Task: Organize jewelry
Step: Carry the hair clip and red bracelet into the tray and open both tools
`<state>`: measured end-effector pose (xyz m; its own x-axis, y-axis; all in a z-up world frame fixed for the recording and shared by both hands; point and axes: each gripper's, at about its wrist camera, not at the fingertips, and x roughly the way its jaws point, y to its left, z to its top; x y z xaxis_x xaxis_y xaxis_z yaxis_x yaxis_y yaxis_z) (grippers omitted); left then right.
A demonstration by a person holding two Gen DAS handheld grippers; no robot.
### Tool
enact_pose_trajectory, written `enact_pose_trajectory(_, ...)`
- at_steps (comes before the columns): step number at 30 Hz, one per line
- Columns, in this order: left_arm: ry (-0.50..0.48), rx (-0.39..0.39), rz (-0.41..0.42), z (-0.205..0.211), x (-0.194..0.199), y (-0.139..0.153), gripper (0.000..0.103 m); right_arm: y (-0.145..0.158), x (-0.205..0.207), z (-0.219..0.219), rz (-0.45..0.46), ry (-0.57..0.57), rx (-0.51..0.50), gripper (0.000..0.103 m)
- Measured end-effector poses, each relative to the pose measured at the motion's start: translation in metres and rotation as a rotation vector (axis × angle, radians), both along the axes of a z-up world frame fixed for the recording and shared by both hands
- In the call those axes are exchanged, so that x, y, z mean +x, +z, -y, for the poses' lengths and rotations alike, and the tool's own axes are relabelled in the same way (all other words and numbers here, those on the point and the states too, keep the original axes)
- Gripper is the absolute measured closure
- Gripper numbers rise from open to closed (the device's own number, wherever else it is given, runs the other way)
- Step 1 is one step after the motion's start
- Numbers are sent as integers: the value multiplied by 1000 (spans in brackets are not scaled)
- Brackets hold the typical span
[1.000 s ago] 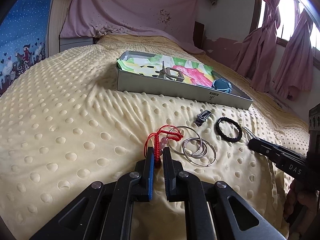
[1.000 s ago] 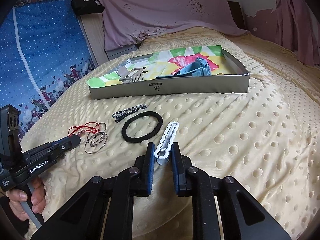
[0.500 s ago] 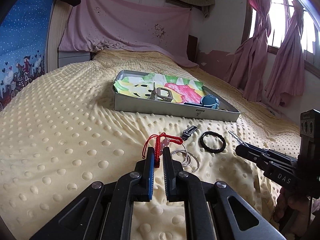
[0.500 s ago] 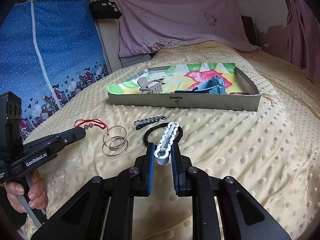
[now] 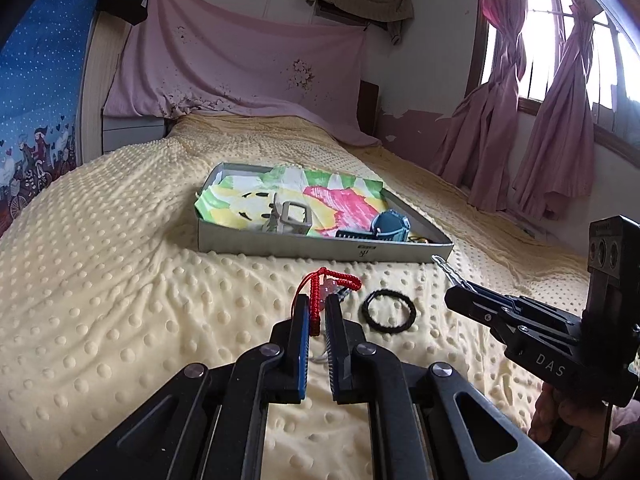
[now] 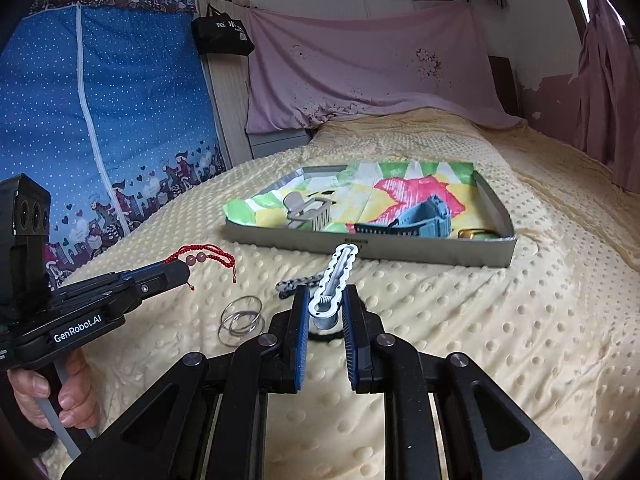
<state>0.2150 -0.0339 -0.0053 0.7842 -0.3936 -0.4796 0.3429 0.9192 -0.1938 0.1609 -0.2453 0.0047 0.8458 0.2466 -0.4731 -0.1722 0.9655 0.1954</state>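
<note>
Left wrist view first: my left tongs are clamped on the red cord bracelet, lifted clear of the yellow dotted bedspread — its pinkish beads show beside the left tongs' tips in the right wrist view. My right tongs are pinched on a white scalloped hair clip, which points up and away toward the grey tray; both pieces are held in the air, short of the tray.

Below them on the bed I see a black braided hair band, a set of thin silver bangles and a black-and-white chain-like piece, all lying near one another. Further back sits the tray, lined with a bright painted sheet; inside it there's a beige claw clip on the left, a blue-grey watch toward the right and something gold in the right corner — too small to tell what. A hand grips the left handle. Behind the bed hang a pink cloth and pink curtains.
</note>
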Motion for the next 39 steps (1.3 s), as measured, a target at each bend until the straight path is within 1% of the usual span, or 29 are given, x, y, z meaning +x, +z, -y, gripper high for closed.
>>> enact_pose_trajectory(2,2,-5,14,9,10,7,95,9,8,7,20,-13,-24,89)
enact_pose_trajectory(4,-1,-27,18,19,23,13,95,17,19,17,33,-24,-38,89)
enact_pose_trajectory(8,2,-44,21,41,53,19,95,21,49,43,24,-62,-33,89)
enact_pose_trajectory(11,8,-52,11,57,77,16,95,14,74,60,1,-89,-41,88)
enact_pose_trajectory(15,17,-50,-22,74,108,6,95,0,101,79,-38,-121,-15,89)
enact_pose_trajectory(21,22,-43,-94,91,142,-11,95,-20,126,83,-105,-123,-6,88)
enact_pose_trajectory(26,13,-37,-136,98,152,-20,95,-30,132,85,-132,-123,12,88)
enact_pose_trajectory(31,12,-19,-149,103,152,-24,95,-31,133,80,-132,-121,-4,88)
enact_pose_trajectory(39,39,-32,-168,97,154,-26,95,-29,130,81,-126,-130,0,87)
